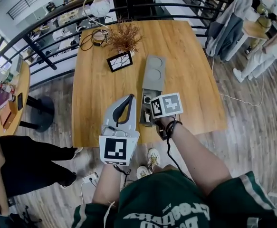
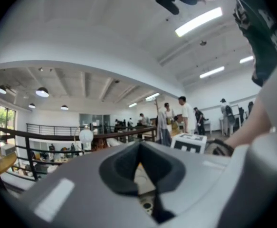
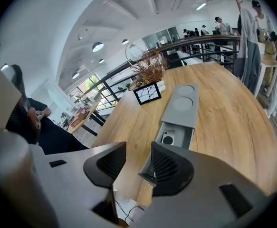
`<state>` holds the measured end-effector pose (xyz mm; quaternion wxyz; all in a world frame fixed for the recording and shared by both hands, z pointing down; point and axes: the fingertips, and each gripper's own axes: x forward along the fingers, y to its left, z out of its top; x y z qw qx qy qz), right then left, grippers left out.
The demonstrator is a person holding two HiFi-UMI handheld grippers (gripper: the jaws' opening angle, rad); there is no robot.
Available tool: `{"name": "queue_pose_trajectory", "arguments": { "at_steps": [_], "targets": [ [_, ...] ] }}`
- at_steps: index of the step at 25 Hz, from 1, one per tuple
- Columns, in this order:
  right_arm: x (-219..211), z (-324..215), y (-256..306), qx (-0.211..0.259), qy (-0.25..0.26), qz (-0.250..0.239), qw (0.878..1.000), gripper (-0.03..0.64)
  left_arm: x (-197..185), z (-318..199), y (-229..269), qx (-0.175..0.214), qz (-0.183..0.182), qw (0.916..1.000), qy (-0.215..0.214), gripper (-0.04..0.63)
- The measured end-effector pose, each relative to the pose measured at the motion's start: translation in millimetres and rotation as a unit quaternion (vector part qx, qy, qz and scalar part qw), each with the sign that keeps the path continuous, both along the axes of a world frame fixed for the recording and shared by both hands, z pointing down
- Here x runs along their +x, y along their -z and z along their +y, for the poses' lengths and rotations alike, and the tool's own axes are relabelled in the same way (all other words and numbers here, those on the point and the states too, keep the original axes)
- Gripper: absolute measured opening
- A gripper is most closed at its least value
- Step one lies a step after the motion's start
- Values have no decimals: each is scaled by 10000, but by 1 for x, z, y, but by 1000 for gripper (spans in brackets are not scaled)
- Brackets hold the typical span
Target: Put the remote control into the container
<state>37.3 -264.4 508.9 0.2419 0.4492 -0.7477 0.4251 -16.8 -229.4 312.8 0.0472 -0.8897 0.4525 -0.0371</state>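
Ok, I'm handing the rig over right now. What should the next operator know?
Left gripper: jaws together, empty, held level.
Right gripper: jaws apart, empty, above the near end of the container.
Remote control: lies inside the container's open end, on the table. The lid covers the far part.
Done: the remote is in.
Left: probably nothing, unless the lid should be slid shut.

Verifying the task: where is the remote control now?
Right gripper view: the remote control lies in the grey container, at its open near end, below-right of the picture frame.
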Motion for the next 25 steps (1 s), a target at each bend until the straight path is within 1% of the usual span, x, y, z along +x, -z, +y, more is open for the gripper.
{"name": "queue_pose_trajectory", "arguments": {
  "at_steps": [2, 5, 7, 11, 16, 20, 25],
  "targets": [
    [1, 4, 18, 274, 122, -145, 9994, 175, 6, 9, 3, 20, -60, 10000, -39, -2],
    [0, 9, 46, 743, 355, -266, 9962, 175, 8, 20, 8, -14, -31, 10000, -64, -2],
    [-4, 12, 64, 1095, 540, -287, 9921, 175, 5, 26, 13, 31, -28, 10000, -86, -2],
    [-9, 21, 102, 1731, 820, -392, 9807, 175, -2, 32, 19, 65, -144, 9998, -91, -2],
    [-17, 39, 138, 2501, 1114, -437, 9608, 175, 0, 36, 24, 23, -86, 9999, -89, -2],
    [-18, 52, 171, 3286, 1175, -613, 9351, 170, 0, 43, 31, 42, -28, 9999, -152, -2],
    [-14, 75, 197, 3832, 1289, -748, 9116, 163, 8, 55, 33, -14, 88, 9995, -302, -2]
  ]
}}
